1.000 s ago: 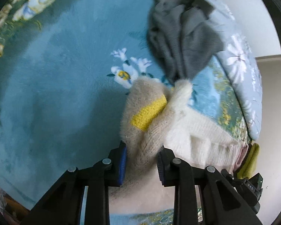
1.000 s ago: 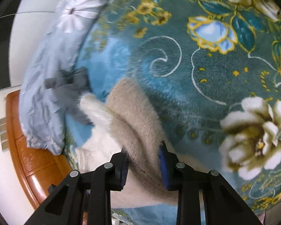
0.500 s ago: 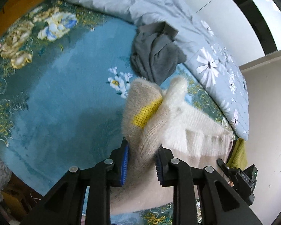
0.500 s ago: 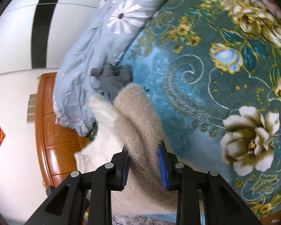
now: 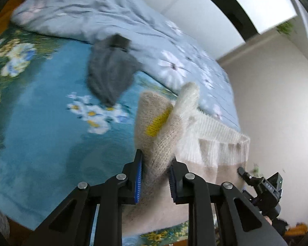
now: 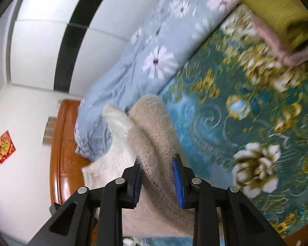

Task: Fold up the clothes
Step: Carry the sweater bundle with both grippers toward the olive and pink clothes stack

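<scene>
Left wrist view, left gripper (image 5: 155, 176) and right gripper (image 6: 158, 181) clamping fuzzy sweater (image 5: 164, 135), length stretched between grippers

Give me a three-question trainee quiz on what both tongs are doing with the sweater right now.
1. True or false: both the left tongs and the right tongs are shut on the fuzzy beige sweater.
2. What colour is the patch on the sweater? A red, B yellow, C black.
3. Fill in: the grey garment lies on the teal floral ____, touching the pale blue quilt.

Key: 1 true; 2 B; 3 blanket.
</scene>
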`<state>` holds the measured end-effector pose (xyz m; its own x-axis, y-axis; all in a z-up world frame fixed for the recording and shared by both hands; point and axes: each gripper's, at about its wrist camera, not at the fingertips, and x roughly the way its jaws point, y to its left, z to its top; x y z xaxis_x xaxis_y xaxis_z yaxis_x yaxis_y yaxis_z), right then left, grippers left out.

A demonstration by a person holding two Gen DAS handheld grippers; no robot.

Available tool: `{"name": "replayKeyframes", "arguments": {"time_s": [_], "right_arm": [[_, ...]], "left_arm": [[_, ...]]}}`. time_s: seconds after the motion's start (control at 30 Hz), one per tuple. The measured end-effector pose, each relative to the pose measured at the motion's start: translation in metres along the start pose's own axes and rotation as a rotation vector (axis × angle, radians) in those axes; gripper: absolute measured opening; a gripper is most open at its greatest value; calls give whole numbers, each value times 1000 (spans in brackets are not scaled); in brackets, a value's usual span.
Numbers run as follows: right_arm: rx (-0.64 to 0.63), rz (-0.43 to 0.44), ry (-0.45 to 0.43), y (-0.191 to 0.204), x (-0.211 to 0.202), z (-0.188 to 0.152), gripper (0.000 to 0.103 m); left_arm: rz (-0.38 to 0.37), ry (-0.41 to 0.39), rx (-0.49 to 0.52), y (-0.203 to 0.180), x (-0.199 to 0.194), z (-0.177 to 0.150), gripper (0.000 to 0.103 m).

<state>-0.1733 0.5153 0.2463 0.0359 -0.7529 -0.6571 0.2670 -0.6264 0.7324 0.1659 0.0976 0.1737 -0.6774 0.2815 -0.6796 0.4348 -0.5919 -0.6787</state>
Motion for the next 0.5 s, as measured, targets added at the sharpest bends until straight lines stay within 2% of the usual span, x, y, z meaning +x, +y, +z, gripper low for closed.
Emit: {"name": "replayKeyframes", "arguments": {"time_s": [0.1,0.23,0.37,0.5], "right_arm": [[18,-27,-79,-5,-42,2,29],[52,-76,-148,-20,-90,1,28],[82,-83,-202,-40,-129,8,28],[96,-57,-229,-62,-159,23,28]], "left_arm": [[-73,36,11,-15,16,-8,22],[-136,91,33,-44,39,-25,22],[-161,136,64,-78,59,-39,22],[-177,139,99,-115,67,-48,22]]}}
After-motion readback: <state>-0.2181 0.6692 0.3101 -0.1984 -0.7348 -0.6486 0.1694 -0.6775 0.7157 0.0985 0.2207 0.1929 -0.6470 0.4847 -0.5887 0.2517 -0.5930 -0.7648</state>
